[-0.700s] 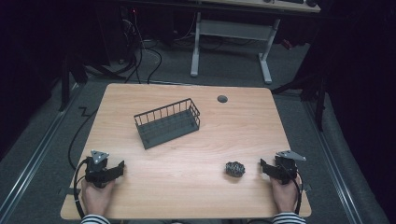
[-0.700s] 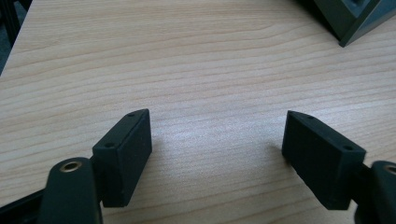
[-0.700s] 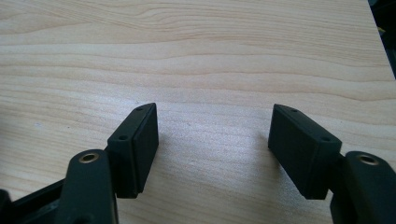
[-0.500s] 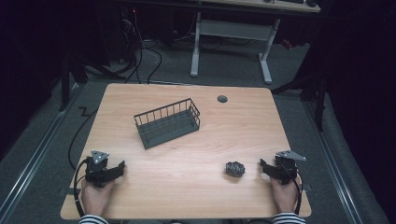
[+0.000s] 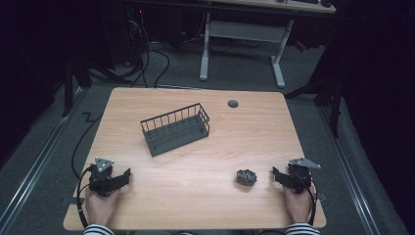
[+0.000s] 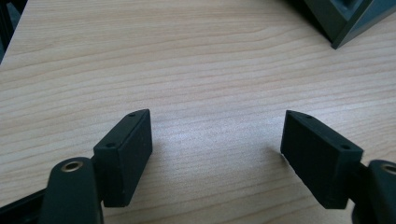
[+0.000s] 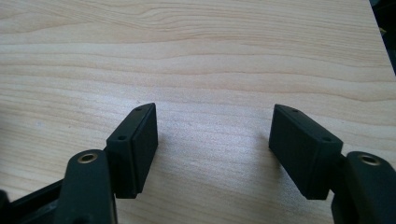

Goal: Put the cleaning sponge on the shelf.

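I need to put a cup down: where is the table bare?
Bare: between left gripper and the grey lump, and right of the basket below the grommet. Tightest between lump and right gripper.

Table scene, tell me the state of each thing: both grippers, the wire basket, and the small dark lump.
Left gripper: open, nothing between its jaws.
Right gripper: open, nothing held, just beside the lump.
Wire basket: upright on the table, looks empty.
Small dark lump: lying loose on the table, untouched.
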